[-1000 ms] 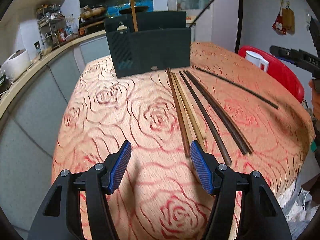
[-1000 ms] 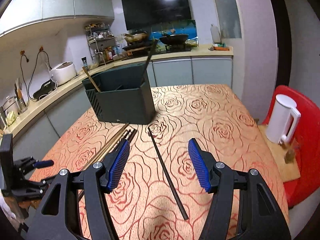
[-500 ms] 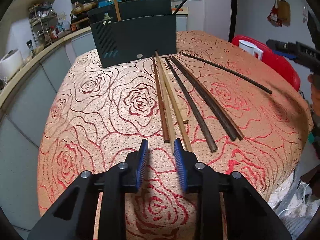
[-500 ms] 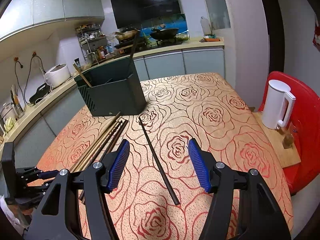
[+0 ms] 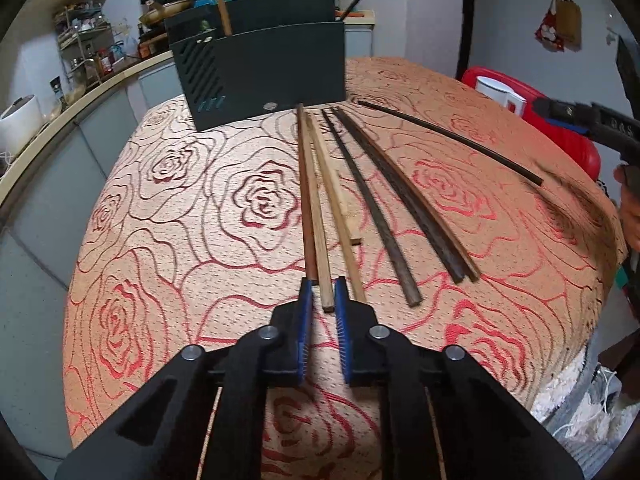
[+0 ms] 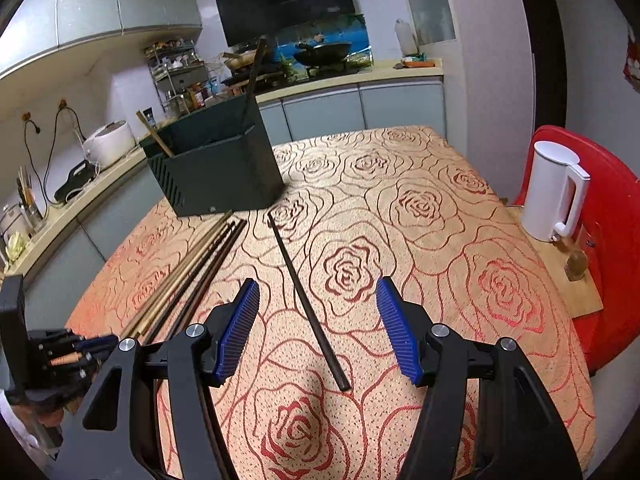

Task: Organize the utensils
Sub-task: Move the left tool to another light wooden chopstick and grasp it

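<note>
A: Why are the chopsticks laid out in a fan like that?

B: It is judged that they are set out for sorting; the wooden chopsticks (image 5: 316, 216) and the dark chopsticks (image 5: 400, 200) lie side by side on the rose-patterned tablecloth (image 5: 168, 216), their far ends just in front of the dark utensil holder (image 5: 260, 72); one black chopstick (image 6: 308, 304) is kept apart to the right; two sticks are already stood in the holder.

A: And what is held by the left gripper (image 5: 322, 300)?

B: Its jaws have just been closing and are now nearly together; the near end of a light wooden chopstick is caught between the blue pads, so a grip on it is taken.

A: The right gripper (image 6: 318, 328)?

B: It is held wide open above the cloth; the near end of the black chopstick lies between the pads, untouched; nothing is gripped.
</note>
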